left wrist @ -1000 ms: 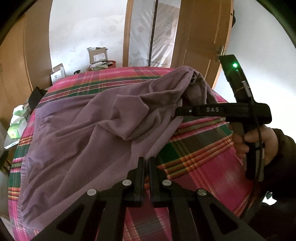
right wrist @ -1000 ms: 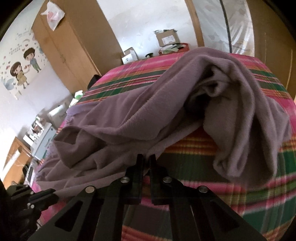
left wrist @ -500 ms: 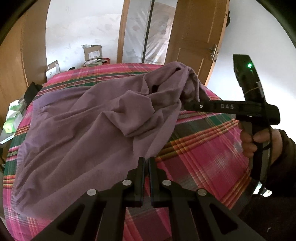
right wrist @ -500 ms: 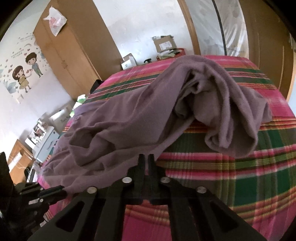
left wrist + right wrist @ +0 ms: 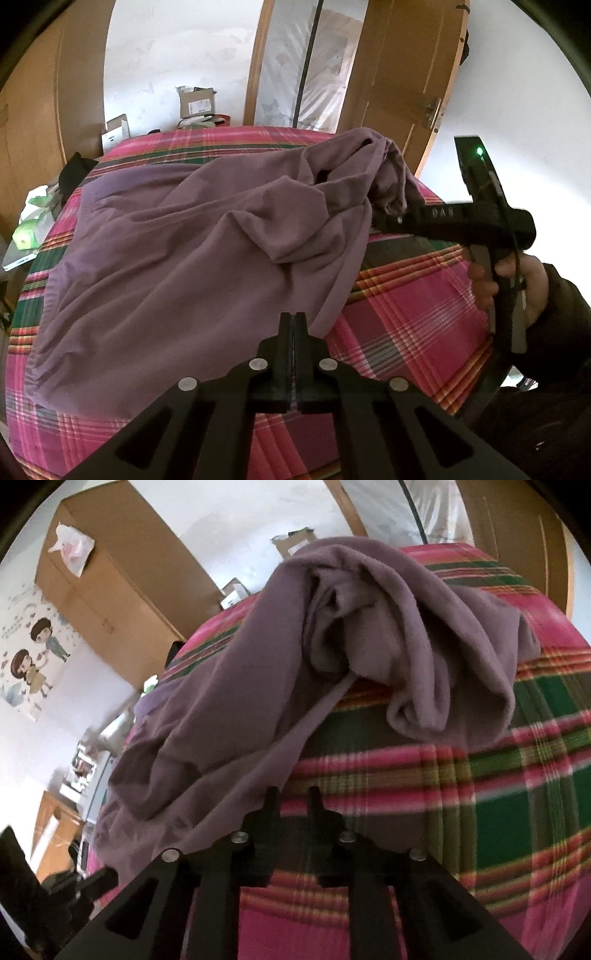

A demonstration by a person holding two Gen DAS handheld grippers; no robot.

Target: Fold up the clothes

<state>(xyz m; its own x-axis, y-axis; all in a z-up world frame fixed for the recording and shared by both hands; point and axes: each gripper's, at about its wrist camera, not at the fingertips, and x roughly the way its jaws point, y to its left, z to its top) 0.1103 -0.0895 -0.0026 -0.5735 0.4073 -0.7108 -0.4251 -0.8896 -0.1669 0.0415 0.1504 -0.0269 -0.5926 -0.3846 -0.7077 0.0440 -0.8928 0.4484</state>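
Left wrist view, garment: I see 1 mauve garment [image 5: 192, 266] spread over a pink, green and red plaid bed cover [image 5: 413, 314]. Its long axis runs from the near left of the bed up to the far right, where it rises into a bunched peak.
Left wrist view, my left claw: the left gripper [image 5: 294, 321] sits at the bottom centre, its 2 fingers clenched flat together over the garment's near edge; I cannot tell whether any cloth is caught between them.
Left wrist view, my right claw: the right gripper [image 5: 384, 221] reaches in from the right, held by 1 hand [image 5: 517, 284] in a dark sleeve, with its tip against the bunched peak. From here I cannot tell how its jaws stand.
Left wrist view, surroundings: 2 cardboard boxes [image 5: 195, 105] stand beyond the bed, near a wooden door [image 5: 402, 74].

Right wrist view, garment: the same 1 garment [image 5: 388, 635] fills the middle, draped from a high fold at upper right down to lower left, with a rolled lobe hanging at right.
Right wrist view, my right claw: its 2 fingers are parting, with a clear gap and only plaid cover showing between them. The left finger [image 5: 271, 801] lies at the cloth's hem; nothing is grasped.
Right wrist view, surroundings: 1 wooden wardrobe [image 5: 110, 579] at upper left; 1 cartoon wall sticker [image 5: 33, 653] shows 2 figures.
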